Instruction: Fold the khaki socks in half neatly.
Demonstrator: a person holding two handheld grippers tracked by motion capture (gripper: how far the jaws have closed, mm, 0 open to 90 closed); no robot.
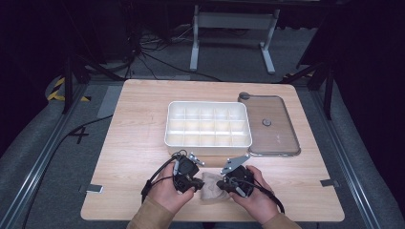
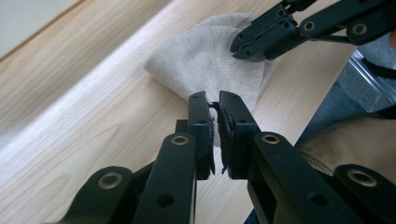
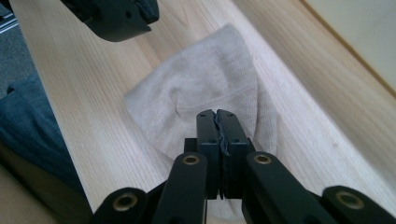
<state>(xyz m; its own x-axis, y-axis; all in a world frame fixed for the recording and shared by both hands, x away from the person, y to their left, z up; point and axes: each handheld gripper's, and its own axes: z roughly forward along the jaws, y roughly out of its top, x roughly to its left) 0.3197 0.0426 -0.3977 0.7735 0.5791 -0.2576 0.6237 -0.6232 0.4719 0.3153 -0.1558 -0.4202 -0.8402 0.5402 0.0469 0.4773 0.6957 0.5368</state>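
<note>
A small beige knitted cloth (image 1: pixel 210 189) lies crumpled on the wooden table near its front edge, between my two hands. My left gripper (image 1: pixel 196 185) comes at it from the left. In the left gripper view the cloth (image 2: pixel 205 60) has a fold of its near edge pinched between the almost closed jaws of the left gripper (image 2: pixel 213 100). My right gripper (image 1: pixel 222 184) meets the cloth from the right. In the right gripper view its jaws (image 3: pixel 217 114) are pressed together over the near edge of the cloth (image 3: pixel 201 84), with a thin line of fabric between the pads.
A white box (image 1: pixel 207 143) divided into several empty compartments stands just beyond the grippers at the table's middle. A clear lid (image 1: pixel 282 136) with a grey knob lies flat to its right. Bare wood (image 1: pixel 129 143) spreads to the left of the box.
</note>
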